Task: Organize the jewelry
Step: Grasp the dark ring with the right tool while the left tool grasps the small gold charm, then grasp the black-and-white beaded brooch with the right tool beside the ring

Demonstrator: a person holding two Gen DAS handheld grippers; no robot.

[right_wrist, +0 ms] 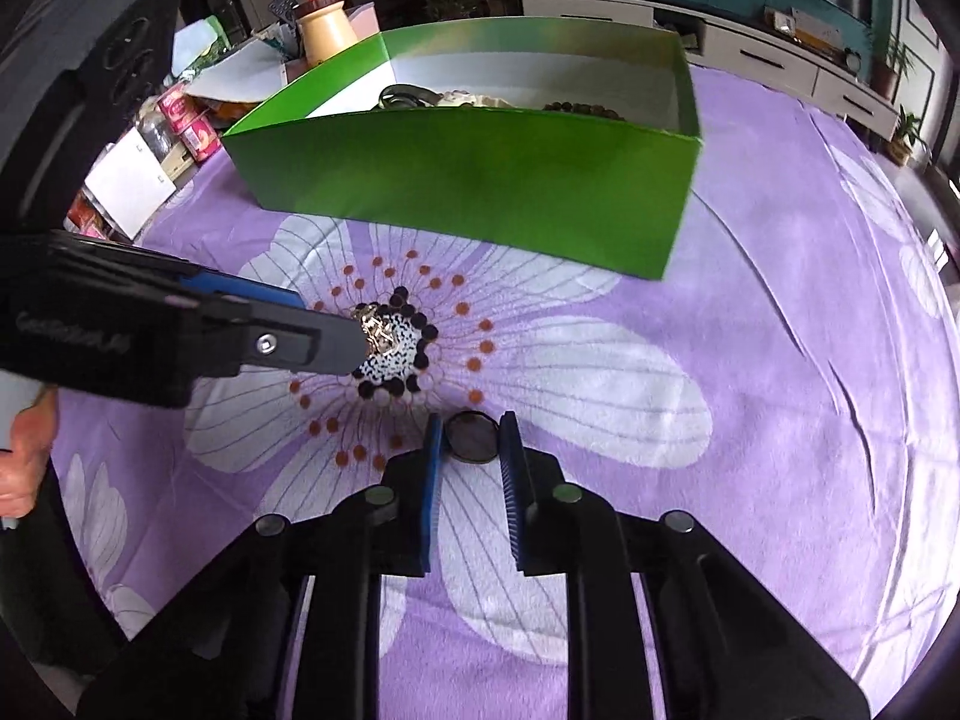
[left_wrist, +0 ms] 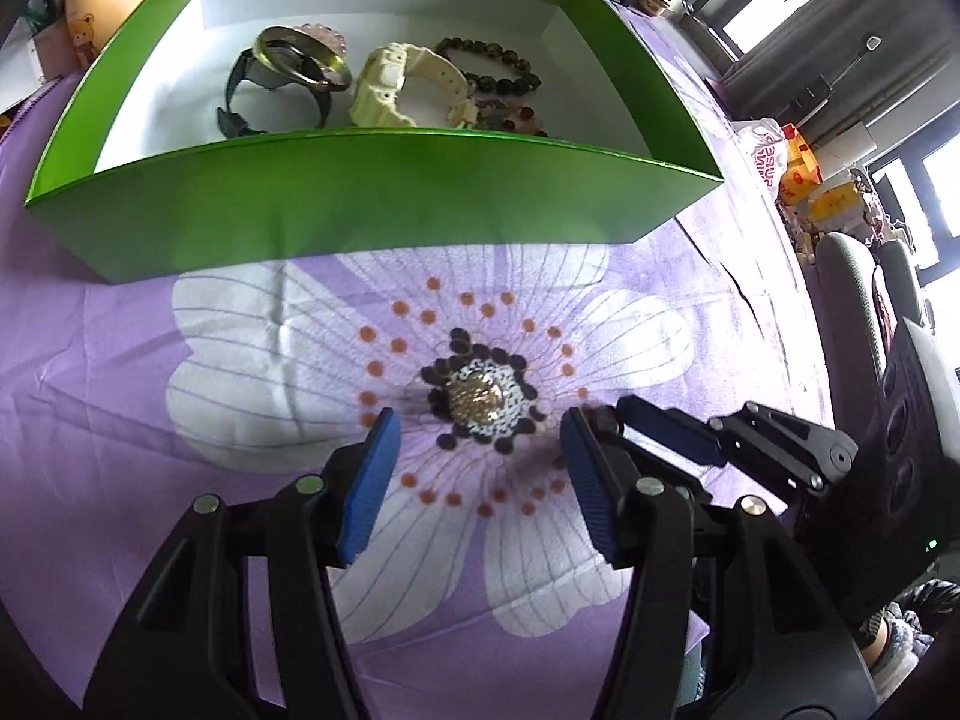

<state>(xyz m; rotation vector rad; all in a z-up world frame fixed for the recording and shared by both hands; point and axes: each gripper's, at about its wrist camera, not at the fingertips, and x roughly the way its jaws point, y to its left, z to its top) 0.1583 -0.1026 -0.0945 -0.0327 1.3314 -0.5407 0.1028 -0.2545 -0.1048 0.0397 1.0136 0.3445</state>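
Ahead of the left tongs [left_wrist: 477, 420], spread wide and gripping nothing, a small gold filigree ornament [left_wrist: 477, 401] is seen at twelve o'clock on the purple flowered tabletop cloth [left_wrist: 108, 396], with the green cardboard box [left_wrist: 372, 192] beyond. From the right wrist view, the right tongs [right_wrist: 471, 438] are seen closed round a dark round disc [right_wrist: 474, 437]; the ornament lies at ten o'clock, nearer the left tongs.

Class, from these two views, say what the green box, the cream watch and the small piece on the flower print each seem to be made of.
Green box: likely glossy coated card, with thin folded walls, sheen and white inside.
Cream watch: probably matte plastic or resin, with a chunky moulded strap with holes.
Small piece: apparently gold-toned metal, glinting; the detail is unclear.
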